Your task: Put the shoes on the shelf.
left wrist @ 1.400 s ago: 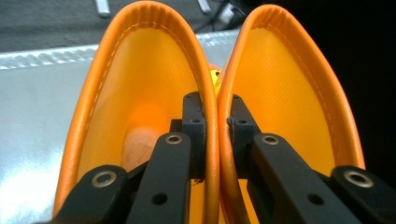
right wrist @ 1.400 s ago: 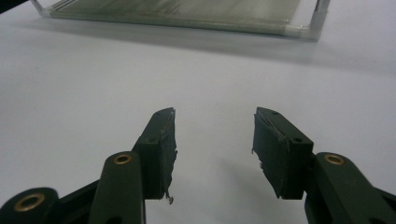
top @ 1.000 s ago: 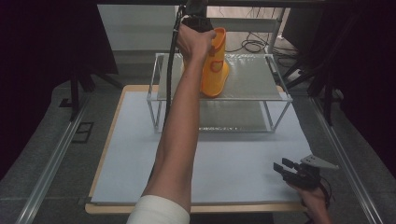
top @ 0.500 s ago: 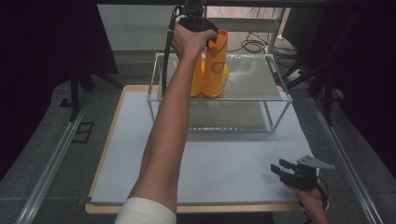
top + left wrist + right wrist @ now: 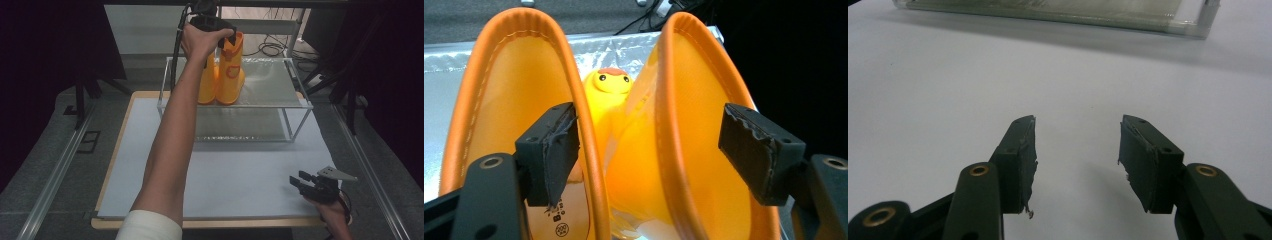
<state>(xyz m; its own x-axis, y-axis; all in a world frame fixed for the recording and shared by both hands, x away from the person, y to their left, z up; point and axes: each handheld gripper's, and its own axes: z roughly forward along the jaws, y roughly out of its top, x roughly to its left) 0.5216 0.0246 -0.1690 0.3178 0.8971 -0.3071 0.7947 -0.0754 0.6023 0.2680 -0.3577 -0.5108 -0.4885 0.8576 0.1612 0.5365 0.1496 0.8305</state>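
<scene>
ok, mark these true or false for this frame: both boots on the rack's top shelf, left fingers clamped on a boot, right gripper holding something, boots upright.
1. Both orange rubber boots stand on the top shelf of the metal-framed rack. True.
2. The left gripper is clamped on a boot. False: its fingers have just been opening and stand apart, touching neither boot top.
3. The right gripper holds something. False: it is open over the white table sheet, nothing between.
4. The boots stand upright. True.
</scene>
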